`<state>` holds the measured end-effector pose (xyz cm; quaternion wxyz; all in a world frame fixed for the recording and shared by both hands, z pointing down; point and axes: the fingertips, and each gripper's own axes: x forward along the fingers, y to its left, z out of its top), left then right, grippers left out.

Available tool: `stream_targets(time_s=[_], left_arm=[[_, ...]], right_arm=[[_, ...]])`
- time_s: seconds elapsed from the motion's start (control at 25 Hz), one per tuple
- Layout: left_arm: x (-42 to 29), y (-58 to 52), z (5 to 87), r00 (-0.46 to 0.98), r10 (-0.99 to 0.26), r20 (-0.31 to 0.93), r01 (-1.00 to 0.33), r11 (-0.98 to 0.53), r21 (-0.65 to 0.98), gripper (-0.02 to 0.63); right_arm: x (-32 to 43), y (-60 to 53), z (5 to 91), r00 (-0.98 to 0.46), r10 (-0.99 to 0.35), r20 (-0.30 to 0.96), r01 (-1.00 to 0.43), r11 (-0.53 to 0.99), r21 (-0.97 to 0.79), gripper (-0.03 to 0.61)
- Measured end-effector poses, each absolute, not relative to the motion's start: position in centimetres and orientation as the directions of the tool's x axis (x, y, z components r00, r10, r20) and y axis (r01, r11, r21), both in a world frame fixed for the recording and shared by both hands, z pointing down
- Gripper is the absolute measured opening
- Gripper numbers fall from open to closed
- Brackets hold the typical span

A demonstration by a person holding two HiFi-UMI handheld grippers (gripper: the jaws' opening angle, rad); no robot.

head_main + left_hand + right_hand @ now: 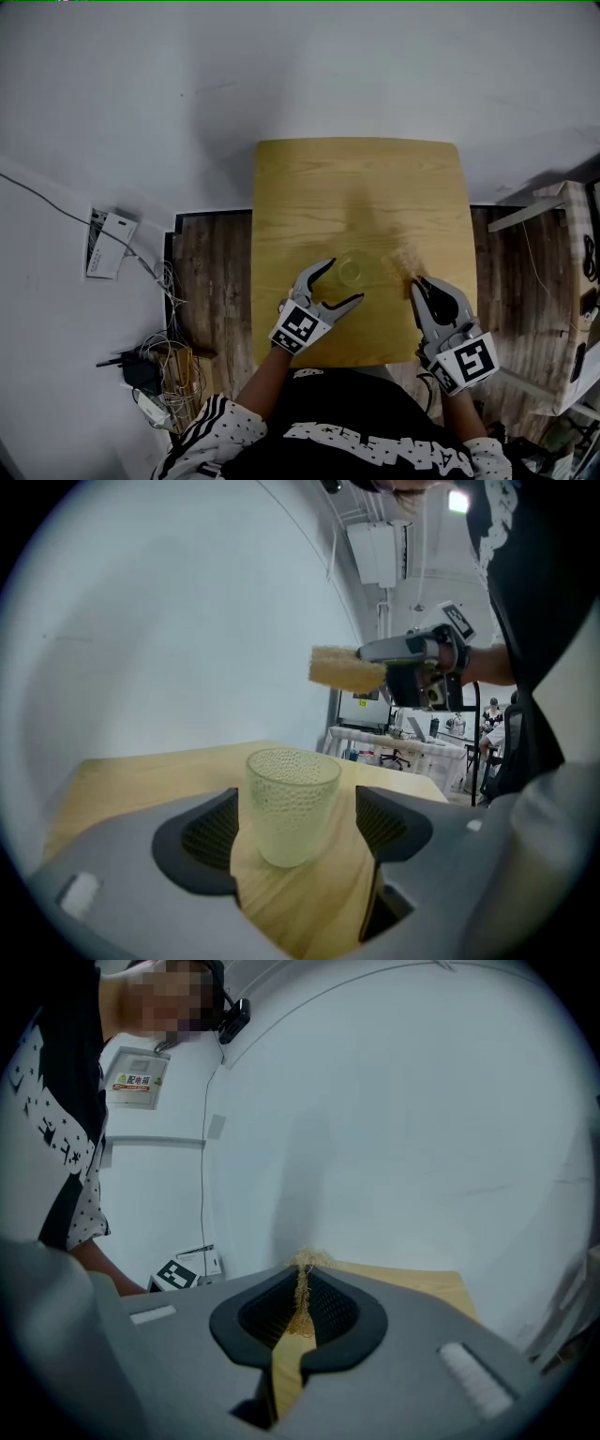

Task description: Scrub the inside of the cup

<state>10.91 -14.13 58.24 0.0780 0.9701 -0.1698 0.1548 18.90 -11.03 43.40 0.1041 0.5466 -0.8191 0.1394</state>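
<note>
A clear dimpled glass cup (351,270) (291,803) stands upright on the wooden table (356,187). My left gripper (340,282) (295,827) is open around it, with a gap between each pad and the glass. My right gripper (418,285) (302,1302) is shut on a tan fibrous scrubbing sponge (403,262) (302,1283), held in the air just right of the cup. In the left gripper view the sponge (345,667) hangs above and beyond the cup's rim.
The table (141,771) is small and square, pushed against a white wall (281,75). Cables and a power adapter (141,373) lie on the floor at the left. A shelf unit (572,281) stands at the right edge.
</note>
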Motion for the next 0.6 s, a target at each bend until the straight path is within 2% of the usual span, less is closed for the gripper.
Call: stream_targets(time_s=[0.6], left_arm=[[13.4,-15.0,60.5,0.886,-0.264,0.382,-0.322,-0.942,0.098,0.380]], right_arm=[[19.8,-9.8,43.4,-0.344,-0.877,0.337,-0.939,0.324,-0.117,0.034]])
